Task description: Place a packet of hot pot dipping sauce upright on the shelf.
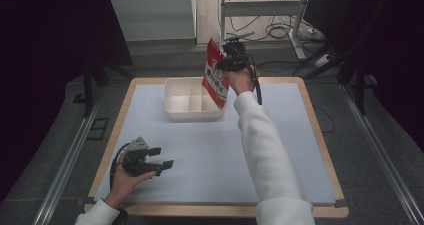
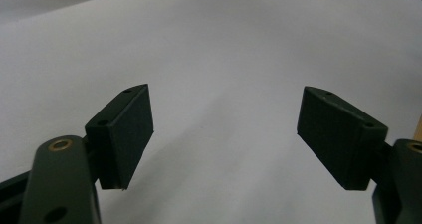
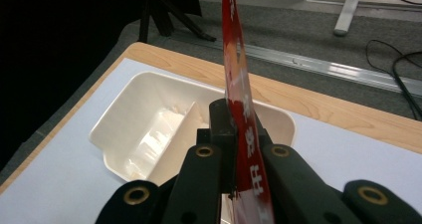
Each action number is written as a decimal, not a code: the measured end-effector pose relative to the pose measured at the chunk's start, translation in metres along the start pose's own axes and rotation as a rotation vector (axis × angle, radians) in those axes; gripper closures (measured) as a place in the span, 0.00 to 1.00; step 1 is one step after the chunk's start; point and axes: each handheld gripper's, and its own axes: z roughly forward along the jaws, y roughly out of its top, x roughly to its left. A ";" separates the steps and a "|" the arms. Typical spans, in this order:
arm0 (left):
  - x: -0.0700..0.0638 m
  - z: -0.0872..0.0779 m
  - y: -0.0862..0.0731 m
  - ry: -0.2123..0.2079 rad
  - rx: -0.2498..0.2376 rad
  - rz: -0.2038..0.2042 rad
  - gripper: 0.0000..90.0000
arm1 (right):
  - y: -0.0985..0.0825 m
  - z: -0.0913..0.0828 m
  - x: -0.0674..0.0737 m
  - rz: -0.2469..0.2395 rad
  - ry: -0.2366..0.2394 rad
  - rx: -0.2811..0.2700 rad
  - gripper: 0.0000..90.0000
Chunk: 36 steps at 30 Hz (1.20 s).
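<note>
Here the right gripper (image 1: pixel 231 60) has its jaws clenched on a flat red foil packet (image 1: pixel 216 75) above the white divided plastic tray (image 1: pixel 172 102), upper centre; the left gripper (image 1: pixel 162 157), lower left, has its jaws released.

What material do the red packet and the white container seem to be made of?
Red packet, held by the right gripper: probably thin plastic film, glossy; it looks flat and thin edge-on and carries printed graphics.
White container: likely moulded plastic, smooth and slightly shiny; it has rounded corners, a thin rim and a moulded divider. Coated paper pulp cannot be excluded.
</note>
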 end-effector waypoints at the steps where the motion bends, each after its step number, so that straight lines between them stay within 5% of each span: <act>1: 0.000 0.000 0.000 0.000 0.001 0.001 0.24 | 0.000 0.000 0.001 -0.002 -0.002 0.003 0.98; 11: -0.001 0.000 0.000 0.001 -0.002 0.004 0.24 | -0.007 0.017 0.018 -0.067 -0.034 0.072 0.98; 24: -0.001 0.001 0.000 0.000 0.001 0.004 0.24 | -0.019 0.025 0.006 -0.016 0.012 0.094 0.97; 32: -0.001 0.001 0.000 0.001 0.001 0.004 0.24 | -0.019 0.025 0.006 -0.024 0.032 0.104 0.95; 36: -0.001 0.000 0.000 0.000 0.001 0.004 0.24 | -0.019 0.024 0.005 -0.035 0.041 0.100 0.82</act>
